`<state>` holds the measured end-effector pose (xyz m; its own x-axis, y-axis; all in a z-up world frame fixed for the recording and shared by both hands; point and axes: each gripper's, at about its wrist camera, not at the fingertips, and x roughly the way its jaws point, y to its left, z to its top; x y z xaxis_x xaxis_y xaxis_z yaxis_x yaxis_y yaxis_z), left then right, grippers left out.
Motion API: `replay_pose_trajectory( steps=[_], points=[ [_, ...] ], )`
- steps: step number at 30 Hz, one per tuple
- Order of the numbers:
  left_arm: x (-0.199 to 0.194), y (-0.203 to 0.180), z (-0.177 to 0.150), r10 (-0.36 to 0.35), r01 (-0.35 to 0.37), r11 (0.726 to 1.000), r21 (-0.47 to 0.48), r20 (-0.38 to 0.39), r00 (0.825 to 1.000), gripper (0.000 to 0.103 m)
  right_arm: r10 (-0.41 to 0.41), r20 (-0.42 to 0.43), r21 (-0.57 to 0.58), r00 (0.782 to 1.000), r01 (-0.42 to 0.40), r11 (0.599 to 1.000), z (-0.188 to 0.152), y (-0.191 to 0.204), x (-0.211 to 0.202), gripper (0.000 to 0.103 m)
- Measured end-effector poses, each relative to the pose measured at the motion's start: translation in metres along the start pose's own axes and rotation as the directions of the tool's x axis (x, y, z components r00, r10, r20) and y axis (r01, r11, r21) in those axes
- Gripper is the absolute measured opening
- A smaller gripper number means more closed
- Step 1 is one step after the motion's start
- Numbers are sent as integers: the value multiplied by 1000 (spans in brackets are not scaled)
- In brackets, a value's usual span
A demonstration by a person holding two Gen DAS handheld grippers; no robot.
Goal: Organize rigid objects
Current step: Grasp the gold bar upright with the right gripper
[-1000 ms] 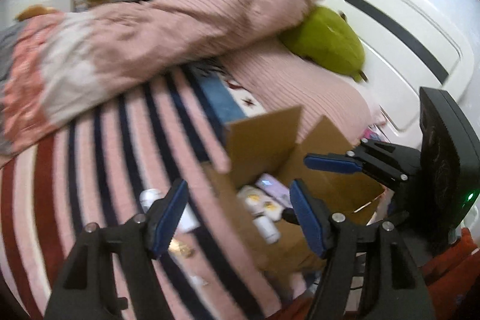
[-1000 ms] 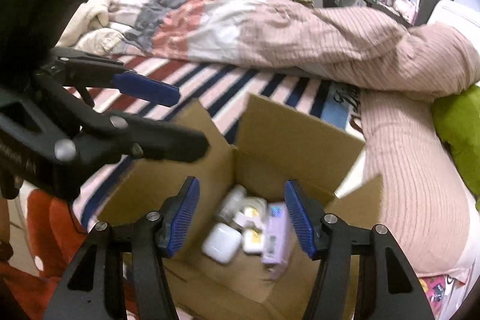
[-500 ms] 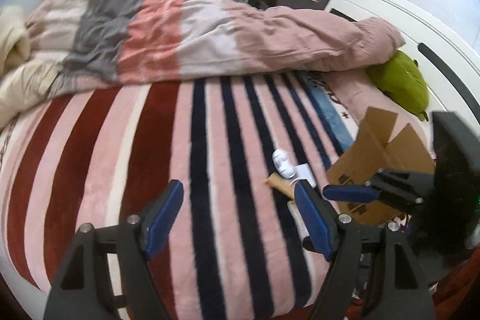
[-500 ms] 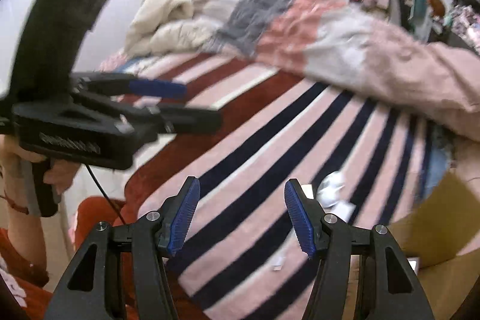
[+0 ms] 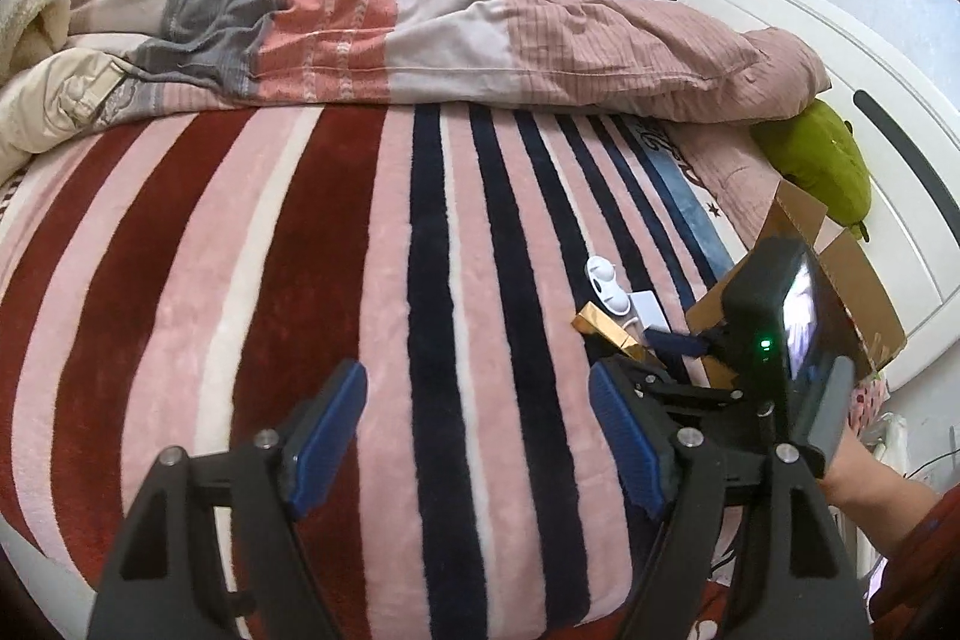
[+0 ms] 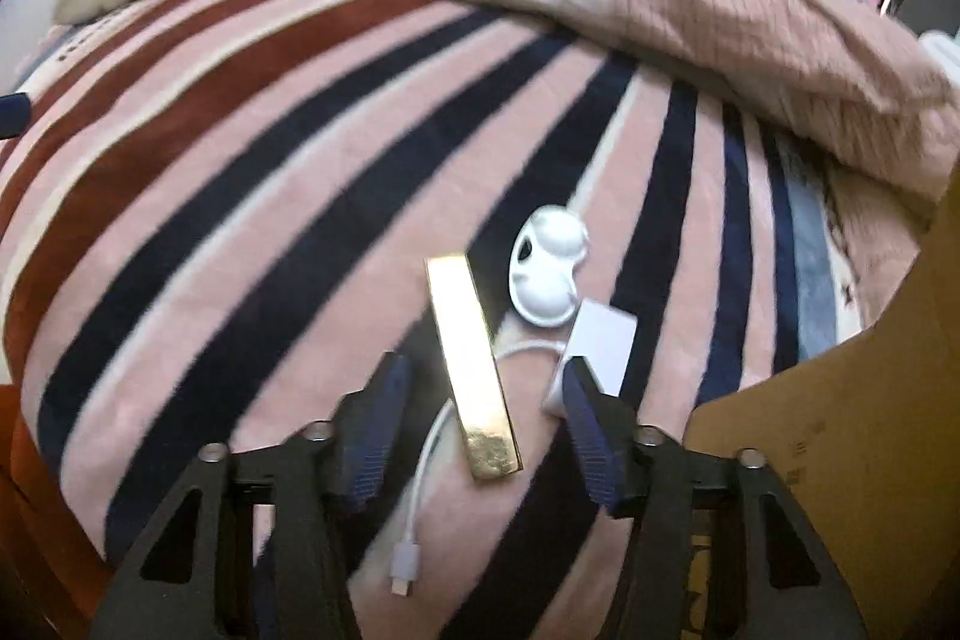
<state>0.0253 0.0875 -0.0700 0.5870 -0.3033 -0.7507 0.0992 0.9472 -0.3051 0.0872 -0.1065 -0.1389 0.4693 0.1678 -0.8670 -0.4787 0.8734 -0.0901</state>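
Note:
A long gold box (image 6: 474,370) lies on the striped blanket, its near end between the open fingers of my right gripper (image 6: 480,430). Beside it lie a white curved plastic piece (image 6: 546,274), a white adapter block (image 6: 600,340) and a white cable (image 6: 420,508) with a plug. These show small in the left wrist view: gold box (image 5: 606,334), white piece (image 5: 606,283). My left gripper (image 5: 477,436) is open and empty over bare blanket, left of them. The cardboard box (image 6: 840,436) stands at the right, also in the left wrist view (image 5: 852,274).
A rumpled pink and grey duvet (image 5: 390,16) lies across the far side of the bed. A green plush (image 5: 822,172) rests by the white headboard (image 5: 900,130). The right gripper's body (image 5: 774,334) is close to the right of my left gripper.
Both grippers swung away from the cardboard box to the blanket. The right one has dropped low over the gold box, which now lies between its fingers. Both stayed open.

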Motion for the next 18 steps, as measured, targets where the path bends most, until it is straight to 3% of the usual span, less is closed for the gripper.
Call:
replay_pose_trajectory(
  steps=[1,3,7,11,15,18],
  points=[
    [0,1,0,1,-1,1000,-2,0,1000,74,12,-12,5,1000,-12,1000,0,-1,3,23],
    [1,2,1,3,-3,1000,-6,-2,1000,74,50,-22,19,999,-49,999,-2,-2,7,13],
    [2,4,1,-1,0,1000,-17,-6,1000,74,69,28,-3,997,-69,998,-1,4,-4,13],
    [1,3,0,-8,8,1000,-20,-10,1000,74,155,50,-20,987,-155,988,3,14,-15,13],
    [1,3,0,-4,4,1000,-22,-13,1000,74,291,-20,5,957,-291,957,3,24,-8,13],
    [1,4,-2,5,-5,1000,-24,-20,1000,74,326,-57,25,944,-325,945,-1,29,1,14]
  ],
)
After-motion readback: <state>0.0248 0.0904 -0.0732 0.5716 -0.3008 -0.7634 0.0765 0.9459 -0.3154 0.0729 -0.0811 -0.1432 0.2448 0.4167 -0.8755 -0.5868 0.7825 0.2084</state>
